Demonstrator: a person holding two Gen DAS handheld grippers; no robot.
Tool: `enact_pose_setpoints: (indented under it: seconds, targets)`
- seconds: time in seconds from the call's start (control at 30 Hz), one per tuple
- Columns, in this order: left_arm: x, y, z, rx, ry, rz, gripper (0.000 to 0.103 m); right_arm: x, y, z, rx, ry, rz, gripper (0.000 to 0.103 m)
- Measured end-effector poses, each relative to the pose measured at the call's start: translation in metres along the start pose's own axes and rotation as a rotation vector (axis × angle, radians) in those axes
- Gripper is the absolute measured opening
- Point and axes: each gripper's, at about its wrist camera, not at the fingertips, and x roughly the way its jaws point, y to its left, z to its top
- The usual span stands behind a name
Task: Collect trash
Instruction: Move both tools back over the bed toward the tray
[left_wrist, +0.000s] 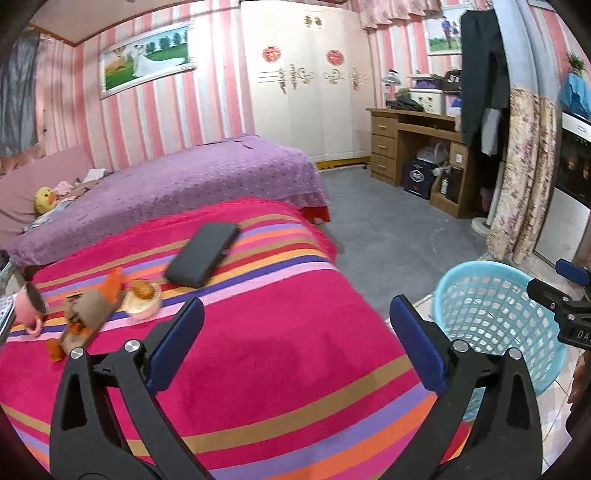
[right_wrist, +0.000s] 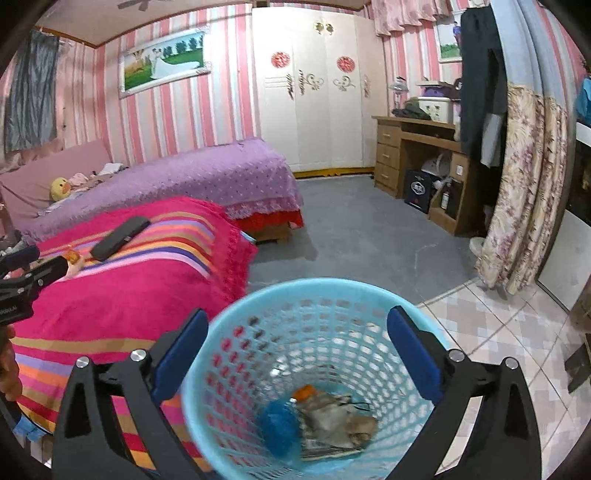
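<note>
Pink-striped bedroom: beside the striped blanket's (left_wrist: 280, 350) right edge, the right gripper (right_wrist: 295, 354) gapes empty over the blue basket (right_wrist: 236, 317) holding wrappers (right_wrist: 336, 421). Left gripper (left_wrist: 295, 343), wide too, should head for the far-left scraps (left_wrist: 92, 310), avoiding the phone (left_wrist: 203, 254).

— How many bins do you count?
— One light-blue plastic lattice basket (right_wrist: 325, 354).
— And on the striped blanket?
— One flat black case (left_wrist: 202, 259), one pink mug (left_wrist: 27, 306), one shallow pink dish (left_wrist: 142, 301).
— Pictures?
— Two framed photographs (left_wrist: 147, 59) on the walls.
</note>
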Motion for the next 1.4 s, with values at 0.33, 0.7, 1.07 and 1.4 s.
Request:
enact_pose_setpoints:
  seconds: [0.33, 0.7, 1.07, 1.4]
  targets:
    - [-0.025, 0.094, -0.012, -0.092, -0.008, 0.12, 0.097, 0.002, 0.065, 0.008, -0.054, -0.012, 0.072, 0.095]
    - [-0.027, 0.184, -0.044, -0.178, 0.029, 0.21, 0.097, 0.011, 0.118, 0.001, -0.077, 0.012, 0.123, 0.095]
    - [-0.024, 0.253, -0.071, -0.219, 0.066, 0.304, 0.097, 0.035, 0.17, 0.001, -0.112, 0.044, 0.137, 0.095]
    - [-0.013, 0.297, -0.088, -0.252, 0.122, 0.369, 0.097, 0.052, 0.238, -0.004, -0.227, 0.068, 0.168, 0.095]
